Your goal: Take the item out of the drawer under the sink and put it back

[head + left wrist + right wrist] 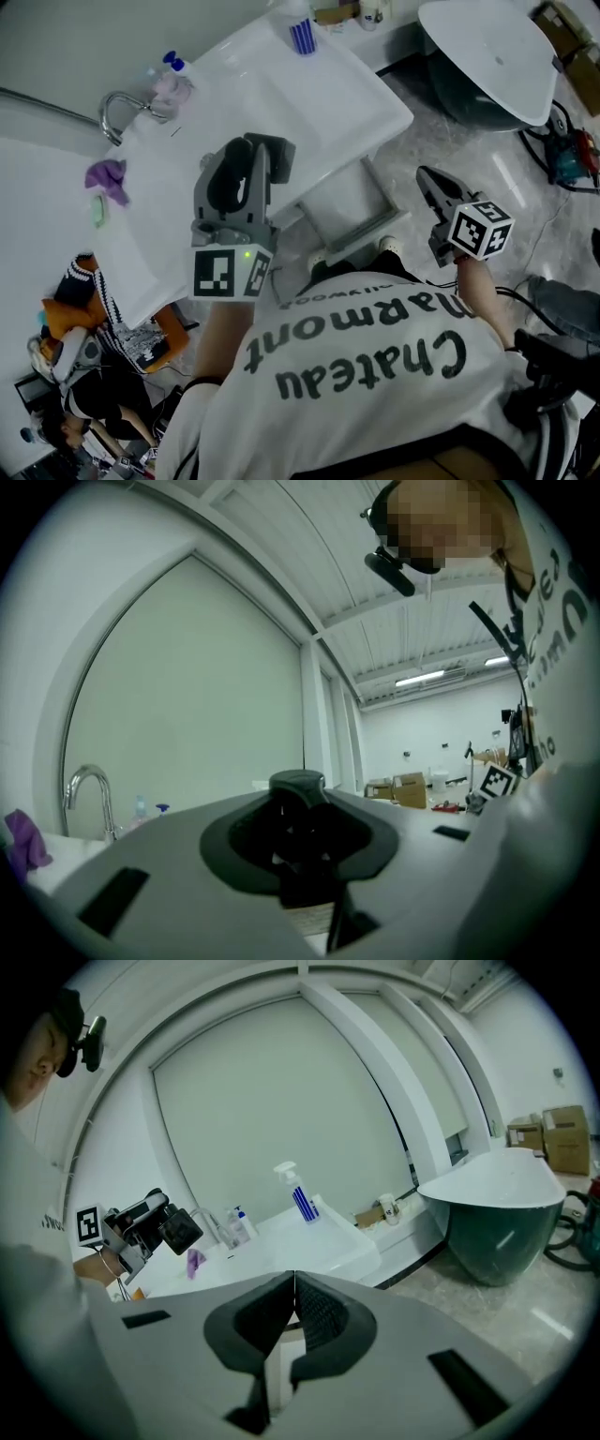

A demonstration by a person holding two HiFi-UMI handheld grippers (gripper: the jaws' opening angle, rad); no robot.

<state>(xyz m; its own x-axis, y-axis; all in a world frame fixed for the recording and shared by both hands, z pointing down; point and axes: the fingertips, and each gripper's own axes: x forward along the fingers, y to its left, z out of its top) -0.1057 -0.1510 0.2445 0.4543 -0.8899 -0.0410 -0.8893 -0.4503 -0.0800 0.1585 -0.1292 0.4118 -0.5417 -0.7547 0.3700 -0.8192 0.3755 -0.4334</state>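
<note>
Left gripper point(246, 155) is clamped on a dark item point(228, 185), raised over the front edge of the white sink point(319, 103). Right gripper point(424, 176) has its jaws together and empty. Below the sink, the drawer point(373, 232) stands pulled out.

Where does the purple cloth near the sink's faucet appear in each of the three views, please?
Head view: the purple cloth lies at the left, just below the faucet.
Left gripper view: the purple cloth is at the far left edge, low, left of the faucet.
Right gripper view: the purple cloth is small, left of centre, below-left of the faucet.
Shared landmark: the faucet.
</note>
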